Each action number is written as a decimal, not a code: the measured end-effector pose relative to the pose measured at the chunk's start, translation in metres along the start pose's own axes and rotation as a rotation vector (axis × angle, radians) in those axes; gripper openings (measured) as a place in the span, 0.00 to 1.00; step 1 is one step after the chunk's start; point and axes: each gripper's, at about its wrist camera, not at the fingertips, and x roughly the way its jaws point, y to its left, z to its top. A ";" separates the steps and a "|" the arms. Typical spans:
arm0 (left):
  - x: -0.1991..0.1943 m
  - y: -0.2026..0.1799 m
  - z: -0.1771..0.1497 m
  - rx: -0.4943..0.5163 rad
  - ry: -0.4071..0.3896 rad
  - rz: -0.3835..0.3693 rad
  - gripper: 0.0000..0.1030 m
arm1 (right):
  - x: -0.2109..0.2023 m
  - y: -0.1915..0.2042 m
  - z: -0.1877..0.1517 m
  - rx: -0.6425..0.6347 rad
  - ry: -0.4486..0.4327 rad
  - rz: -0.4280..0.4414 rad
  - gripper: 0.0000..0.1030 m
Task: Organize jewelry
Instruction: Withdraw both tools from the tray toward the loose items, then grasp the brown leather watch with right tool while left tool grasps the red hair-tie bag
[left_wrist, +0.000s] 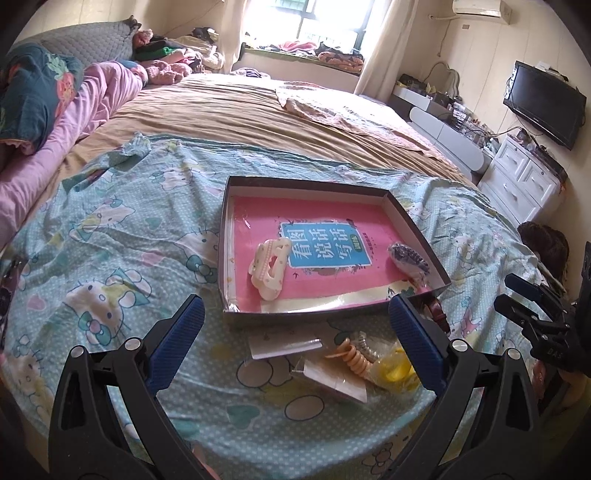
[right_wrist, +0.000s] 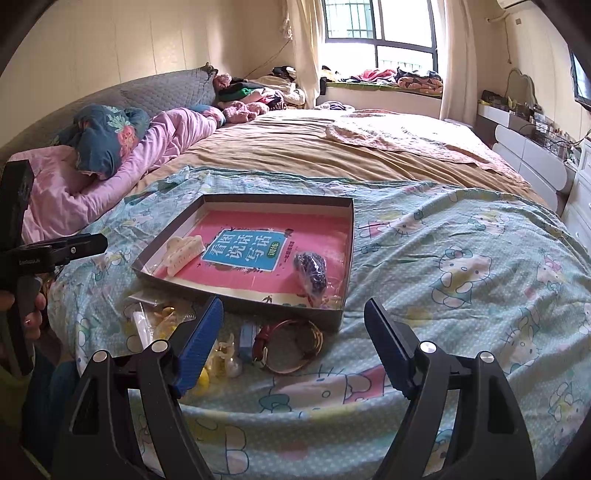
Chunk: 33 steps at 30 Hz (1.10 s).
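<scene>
A shallow dark box (left_wrist: 295, 181) (right_wrist: 236, 301) with a pink book as its floor lies on the Hello Kitty sheet. In it are a cream hair claw (left_wrist: 267, 271) (right_wrist: 183, 253) and a dark bagged hair piece (left_wrist: 408, 258) (right_wrist: 311, 272). In front of the box lie loose pieces: an orange spiral hair tie (left_wrist: 351, 356), a yellow bagged item (left_wrist: 393, 369), card packets (left_wrist: 284, 345), gold bangles (right_wrist: 306, 343) and a brown strap (right_wrist: 260, 341). My left gripper (left_wrist: 295, 332) is open above the spiral tie. My right gripper (right_wrist: 293, 339) is open over the bangles.
The Hello Kitty sheet (right_wrist: 461, 266) covers the near part of a large bed (left_wrist: 240, 114) with pillows and a pink quilt (right_wrist: 110, 162) at left. White drawers (left_wrist: 524, 181) and a TV (left_wrist: 543, 103) stand at right. The right gripper's body shows in the left wrist view (left_wrist: 543, 321).
</scene>
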 end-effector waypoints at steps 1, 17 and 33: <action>0.000 -0.001 -0.002 0.002 0.004 0.002 0.91 | -0.001 0.000 -0.002 -0.002 0.002 -0.001 0.75; 0.013 -0.014 -0.047 0.016 0.123 -0.012 0.91 | 0.003 -0.001 -0.025 -0.015 0.052 0.025 0.72; 0.028 -0.006 -0.077 -0.051 0.194 -0.047 0.89 | 0.060 0.019 -0.047 -0.132 0.182 0.111 0.29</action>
